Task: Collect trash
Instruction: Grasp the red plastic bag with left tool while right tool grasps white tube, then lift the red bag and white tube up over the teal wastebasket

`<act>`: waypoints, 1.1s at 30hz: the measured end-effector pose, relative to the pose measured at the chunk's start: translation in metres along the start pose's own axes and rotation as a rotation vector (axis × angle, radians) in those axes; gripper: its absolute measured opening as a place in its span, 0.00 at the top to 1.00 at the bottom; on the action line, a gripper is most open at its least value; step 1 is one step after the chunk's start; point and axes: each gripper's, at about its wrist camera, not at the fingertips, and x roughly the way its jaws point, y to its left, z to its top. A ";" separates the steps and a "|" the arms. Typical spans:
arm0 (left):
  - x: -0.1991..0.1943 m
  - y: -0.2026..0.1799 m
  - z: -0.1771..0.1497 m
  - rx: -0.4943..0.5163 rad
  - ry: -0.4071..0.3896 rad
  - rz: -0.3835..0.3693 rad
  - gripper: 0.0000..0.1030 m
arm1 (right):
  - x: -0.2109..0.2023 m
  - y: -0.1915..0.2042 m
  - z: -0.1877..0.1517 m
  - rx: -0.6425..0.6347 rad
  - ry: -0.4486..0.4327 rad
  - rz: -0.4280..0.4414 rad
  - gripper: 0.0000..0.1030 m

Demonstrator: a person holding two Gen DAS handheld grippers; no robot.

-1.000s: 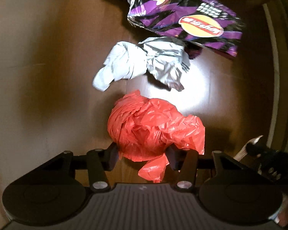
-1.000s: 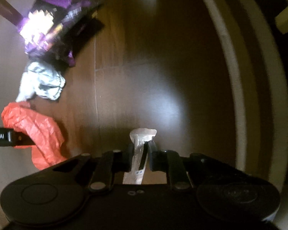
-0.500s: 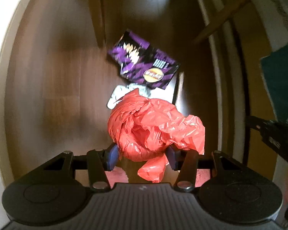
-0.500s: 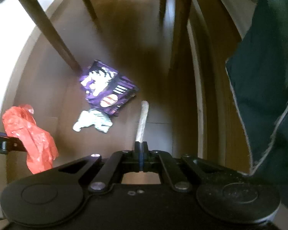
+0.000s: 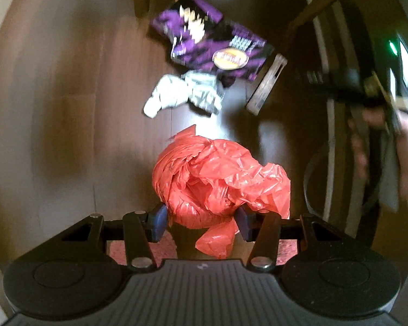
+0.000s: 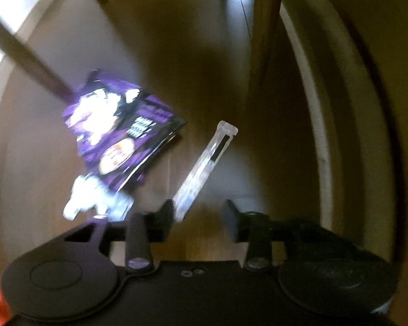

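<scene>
Progress: partial. One piece of trash, the crumpled red plastic bag (image 5: 217, 182), was off the floor and clamped between the pads of the left gripper (image 5: 201, 221), jaws part-closed around its bulk with a loose tail hanging below them. No bin or collecting bag could be made out in either view, so nothing could be counted as deposited.

Left on the wooden floor (image 5: 68, 108): the purple snack bag (image 5: 212, 46), lying flat at the far side, and the crumpled silver wrapper (image 5: 185, 92) just near of it, touching or slightly under its near edge. Both untouched by either gripper.

Right gripper (image 6: 198, 214): jaws had just been opening and stood well apart. The clear plastic stick wrapper (image 6: 204, 168) lay between them, its near end against or just beside the left pad, well clear of the right pad, so not gripped. It leaned up and right across the view; whether it was falling or lay on the floor could not be told, as the frame was blurred.

Judged remaining: stick wrapper, snack bag and silver wrapper to be collected, red bag to be delivered.
</scene>
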 end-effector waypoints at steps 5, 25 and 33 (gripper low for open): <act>0.027 0.017 0.003 -0.028 0.011 0.000 0.52 | 0.061 -0.005 0.023 0.067 -0.003 -0.033 0.43; 0.029 0.024 0.015 -0.065 -0.012 -0.014 0.52 | 0.114 0.019 0.030 0.177 0.041 -0.155 0.80; 0.004 0.020 0.014 -0.093 -0.042 0.000 0.52 | 0.056 0.021 0.009 0.055 -0.025 -0.110 0.81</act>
